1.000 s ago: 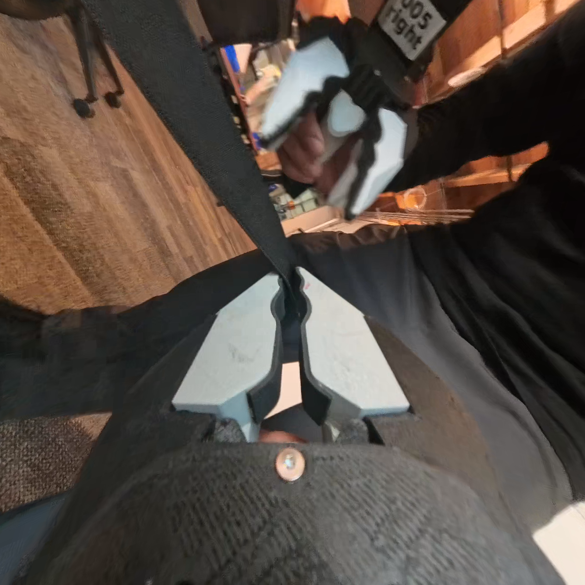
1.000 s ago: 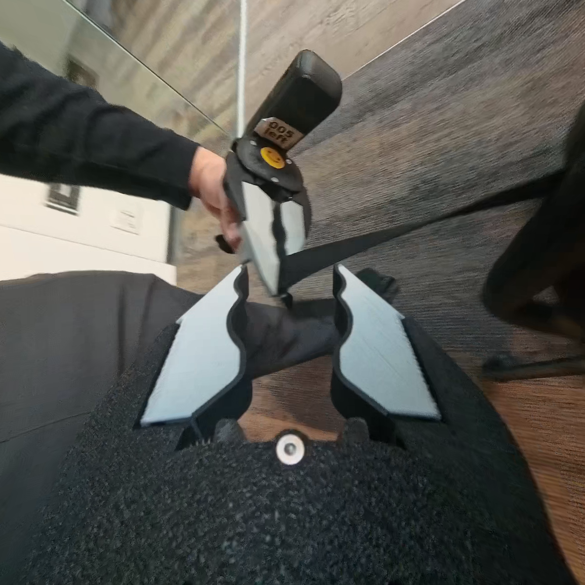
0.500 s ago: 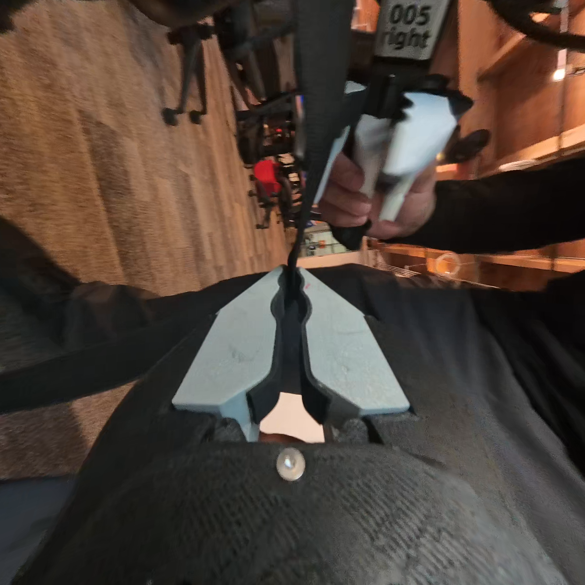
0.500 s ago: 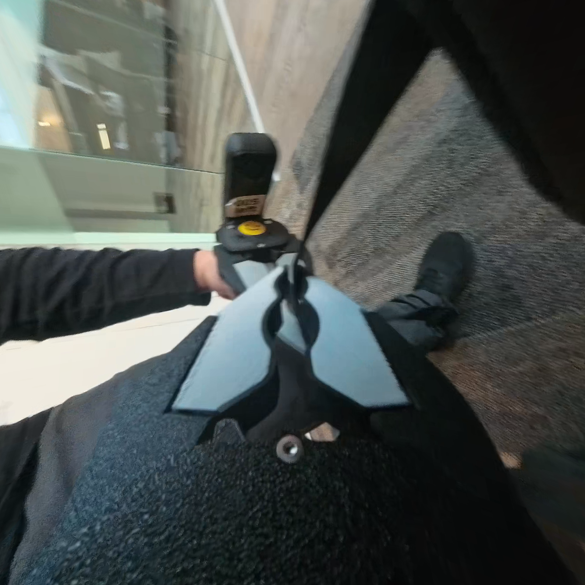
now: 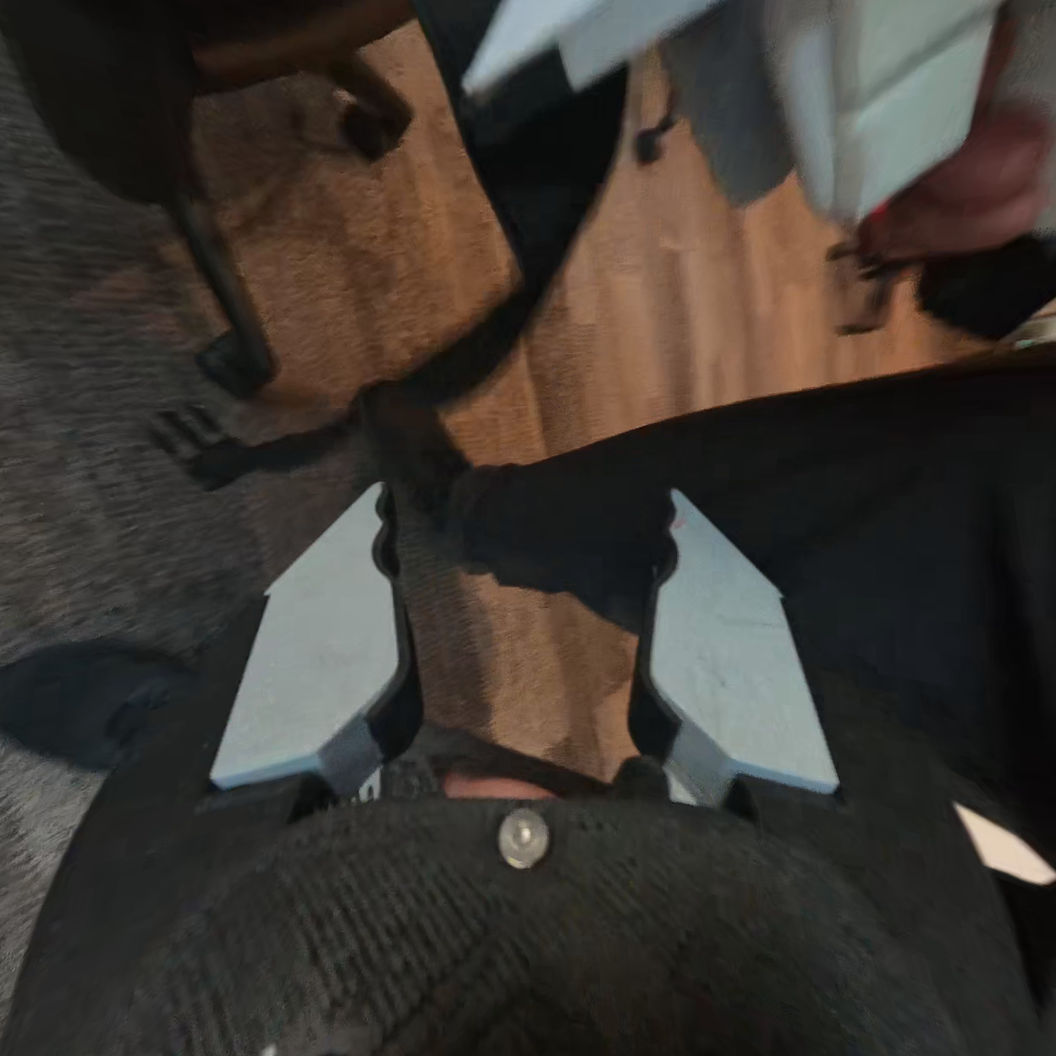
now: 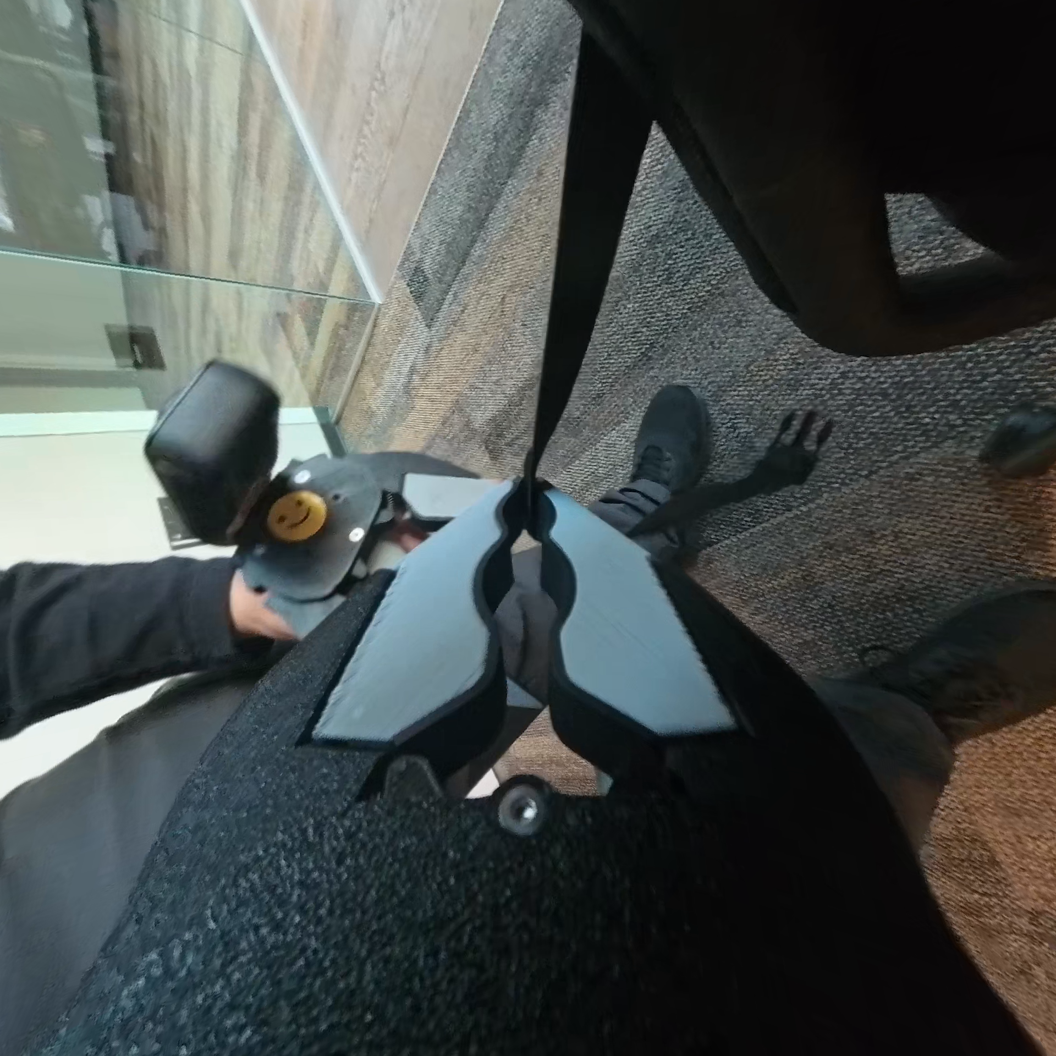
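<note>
My right gripper (image 6: 528,503) is shut on a black strap (image 6: 594,171), pinched at the fingertips. The strap runs taut up to a dark bag-like mass (image 6: 857,143) at the top right. My left gripper (image 5: 526,497) is open and empty, held over the floor and a dark trouser leg (image 5: 828,514). The strap (image 5: 486,171) hangs loose ahead of it in the blurred left wrist view. The right gripper (image 5: 857,86) shows as a pale blur at the top right there. The left gripper (image 6: 446,497) sits just left of my right fingers in the right wrist view.
A grey and brown carpet (image 6: 857,543) lies below. A person's black shoe (image 6: 668,434) stands on it. A chair caster (image 6: 1017,440) is at the right, and chair legs with a caster (image 5: 234,360) are at the left. A glass wall (image 6: 171,171) stands at the far left. The gap from one gripper's tips to the other's is roughly 9 centimetres.
My left gripper has opened and let go of the strap, and its view has swung down to the floor. My right gripper closed on the strap and still holds it.
</note>
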`<control>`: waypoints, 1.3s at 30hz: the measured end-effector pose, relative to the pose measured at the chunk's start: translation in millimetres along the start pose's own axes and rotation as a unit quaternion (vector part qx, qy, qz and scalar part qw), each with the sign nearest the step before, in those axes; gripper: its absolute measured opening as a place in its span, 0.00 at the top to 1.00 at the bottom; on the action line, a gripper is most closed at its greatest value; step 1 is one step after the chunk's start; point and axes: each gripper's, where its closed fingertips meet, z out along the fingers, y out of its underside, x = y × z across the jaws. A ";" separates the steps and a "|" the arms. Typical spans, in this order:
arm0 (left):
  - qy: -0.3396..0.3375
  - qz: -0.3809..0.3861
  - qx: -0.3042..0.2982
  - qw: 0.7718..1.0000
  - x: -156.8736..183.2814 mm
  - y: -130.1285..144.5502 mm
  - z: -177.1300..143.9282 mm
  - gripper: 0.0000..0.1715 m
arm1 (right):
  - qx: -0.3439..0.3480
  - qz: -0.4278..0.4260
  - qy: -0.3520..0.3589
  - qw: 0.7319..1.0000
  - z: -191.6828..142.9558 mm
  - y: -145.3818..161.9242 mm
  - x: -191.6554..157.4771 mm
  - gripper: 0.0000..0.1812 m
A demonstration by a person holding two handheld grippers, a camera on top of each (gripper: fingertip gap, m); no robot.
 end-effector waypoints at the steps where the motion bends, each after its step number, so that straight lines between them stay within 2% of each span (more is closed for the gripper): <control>1: -0.032 0.012 0.003 0.999 -0.1 2.5 -0.8 0.48 | -0.002 -0.004 0.003 1.000 -1.9 1.0 1.0 1.00; 6: -0.212 0.062 0.056 0.974 -2.7 -17.4 -2.0 0.49 | -0.016 0.017 -0.054 0.998 -9.5 0.5 -10.5 1.00; 10: -0.230 -0.005 0.126 0.965 2.6 -53.8 22.6 0.54 | -0.035 0.036 -0.077 0.996 -22.0 -0.7 -10.7 1.00; 11: -0.216 -0.022 0.152 0.964 6.2 -63.1 26.7 0.60 | -0.036 0.039 -0.085 0.995 -25.1 -1.6 -11.8 1.00; 13: -0.177 -0.051 0.206 0.961 17.5 -79.2 30.8 0.88 | -0.036 0.051 -0.103 0.993 -30.4 -4.0 -15.2 1.00; 14: -0.188 -0.060 0.222 0.955 15.2 -82.3 28.4 0.99 | -0.033 0.061 -0.114 0.991 -32.8 -5.2 -17.3 1.00; 17: -0.216 -0.070 0.229 0.947 5.8 -73.9 22.1 0.98 | -0.018 0.127 -0.138 0.982 -39.1 -7.1 -18.9 1.00; 20: -0.233 -0.095 0.206 0.946 -4.9 -47.7 19.3 0.63 | -0.002 0.155 -0.142 0.978 -45.4 -8.6 -15.9 1.00; 21: -0.223 -0.092 0.205 0.948 -2.5 -43.5 20.0 0.55 | 0.002 0.157 -0.143 0.977 -46.8 -9.2 -15.7 1.00; 23: -0.217 -0.068 0.210 0.951 2.7 -47.0 17.9 0.47 | 0.006 0.160 -0.146 0.976 -47.4 -9.1 -17.2 1.00; 26: -0.204 -0.042 0.245 0.947 7.3 -78.8 6.5 0.53 | 0.017 0.177 -0.159 0.971 -47.0 -8.4 -26.5 1.00; 27: -0.187 -0.041 0.258 0.947 10.1 -90.5 4.6 0.59 | 0.021 0.176 -0.159 0.971 -47.2 -8.8 -29.6 1.00; 28: -0.156 -0.042 0.267 0.950 16.0 -99.8 5.9 0.70 | 0.025 0.170 -0.158 0.972 -47.7 -10.2 -32.5 1.00; 30: -0.111 -0.043 0.272 0.955 27.4 -107.5 11.4 1.00 | 0.036 0.153 -0.150 0.976 -49.4 -15.0 -35.8 1.00; 36: -0.022 -0.020 0.261 0.965 85.3 -105.0 20.7 1.00 | 0.024 0.087 -0.086 0.992 -49.4 -2.6 -12.4 1.00; 39: 0.010 -0.041 0.265 0.963 98.9 -100.7 21.6 1.00 | 0.019 0.062 -0.080 0.995 -58.4 -2.1 6.0 0.99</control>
